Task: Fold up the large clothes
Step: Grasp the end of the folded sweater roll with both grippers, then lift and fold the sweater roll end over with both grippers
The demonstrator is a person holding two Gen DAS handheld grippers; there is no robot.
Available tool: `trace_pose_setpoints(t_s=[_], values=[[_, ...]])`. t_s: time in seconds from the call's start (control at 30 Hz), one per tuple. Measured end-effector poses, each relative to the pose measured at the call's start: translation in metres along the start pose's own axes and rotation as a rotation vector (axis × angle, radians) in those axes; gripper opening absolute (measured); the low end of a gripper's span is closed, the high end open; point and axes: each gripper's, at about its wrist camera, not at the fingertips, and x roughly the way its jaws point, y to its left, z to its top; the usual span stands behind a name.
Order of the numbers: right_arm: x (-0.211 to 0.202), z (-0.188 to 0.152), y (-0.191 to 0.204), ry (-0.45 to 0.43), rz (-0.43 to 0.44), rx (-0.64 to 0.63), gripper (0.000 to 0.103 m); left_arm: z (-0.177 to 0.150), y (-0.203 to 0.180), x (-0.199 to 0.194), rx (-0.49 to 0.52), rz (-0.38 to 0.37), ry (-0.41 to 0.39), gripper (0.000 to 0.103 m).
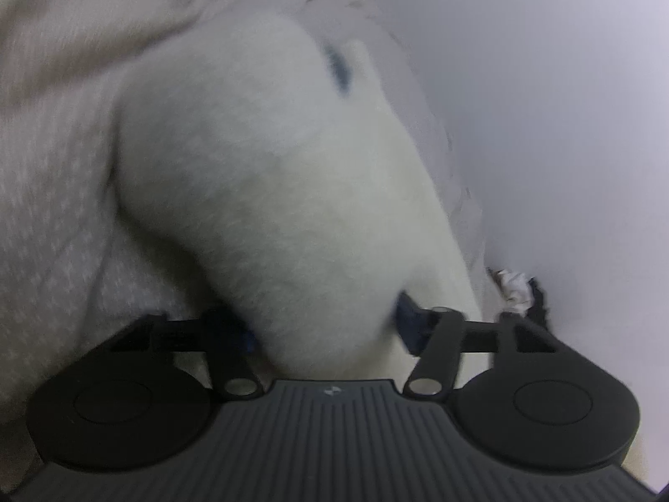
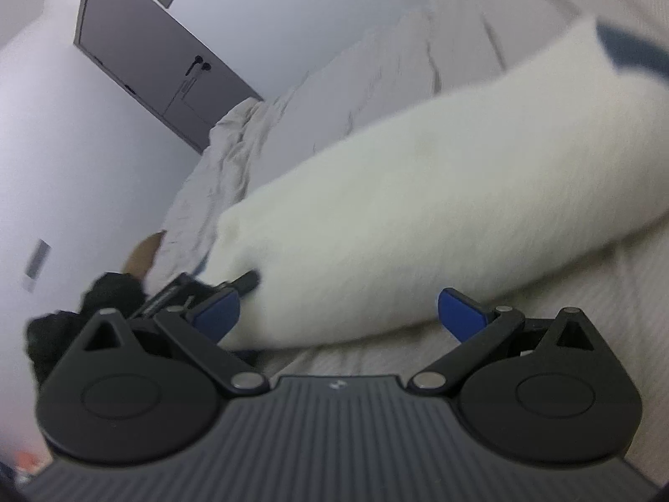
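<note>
A white fluffy garment (image 1: 267, 192) lies in a long thick roll on the bed, with a dark blue patch (image 1: 339, 70) near its far end. My left gripper (image 1: 328, 330) is shut on the near end of the roll; the fleece fills the gap and partly hides the blue pads (image 1: 412, 326). In the right wrist view the same garment (image 2: 439, 209) stretches away to the upper right, dark blue trim (image 2: 627, 52) at its far tip. My right gripper (image 2: 338, 313) stands open, its blue pads (image 2: 462, 313) wide apart around the garment's lower edge.
The bed carries a beige patterned sheet (image 1: 50, 209) and a crumpled pale duvet (image 2: 234, 154). A white wall (image 1: 543, 104) runs close beside it, with a grey door (image 2: 150, 67) further off. The other gripper's black frame and a dark glove (image 2: 108, 293) sit at the garment's left corner.
</note>
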Motion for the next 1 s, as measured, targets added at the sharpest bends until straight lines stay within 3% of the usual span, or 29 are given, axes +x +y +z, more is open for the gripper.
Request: trace_pose_setpoints(t_s=[0.1,0.2,0.3,0.43,0.53,0.63,0.7,0.8,0.87,0.93,1.0], values=[[0.008,-0.007,-0.007,0.030,0.045,0.080,0.103,-0.005,-0.018,-0.007,0.102,0.021,-0.058,0.049],[0.021,-0.014,-0.020,0.072,0.098,0.201,0.103,-0.004,-0.020,-0.009,0.101,0.011,-0.065,0.046],[0.031,-0.014,-0.031,0.061,0.114,0.272,0.103,-0.003,-0.019,-0.011,0.099,-0.001,-0.071,0.045],[0.038,0.000,-0.049,-0.038,0.088,0.320,0.103,-0.003,-0.014,-0.021,0.085,-0.016,-0.075,0.045],[0.032,0.011,-0.066,-0.138,0.011,0.376,0.102,-0.006,-0.007,-0.024,0.062,-0.030,-0.070,0.045],[0.022,0.016,-0.082,-0.211,0.006,0.452,0.102,-0.001,-0.004,-0.021,0.038,-0.044,-0.055,0.045],[0.017,0.017,-0.087,-0.231,0.031,0.501,0.102,0.004,0.003,-0.018,0.005,-0.059,-0.041,0.048],[0.013,0.017,-0.089,-0.244,0.056,0.532,0.100,0.010,0.021,-0.008,-0.082,-0.089,-0.010,0.061],[0.014,0.017,-0.087,-0.240,0.029,0.506,0.094,0.011,0.032,0.000,-0.144,-0.113,0.021,0.072],[0.012,0.020,-0.089,-0.222,-0.016,0.472,0.080,0.011,0.042,0.008,-0.193,-0.133,0.041,0.076],[0.016,0.020,-0.090,-0.209,-0.043,0.454,0.078,0.013,0.043,0.012,-0.183,-0.143,0.041,0.076]])
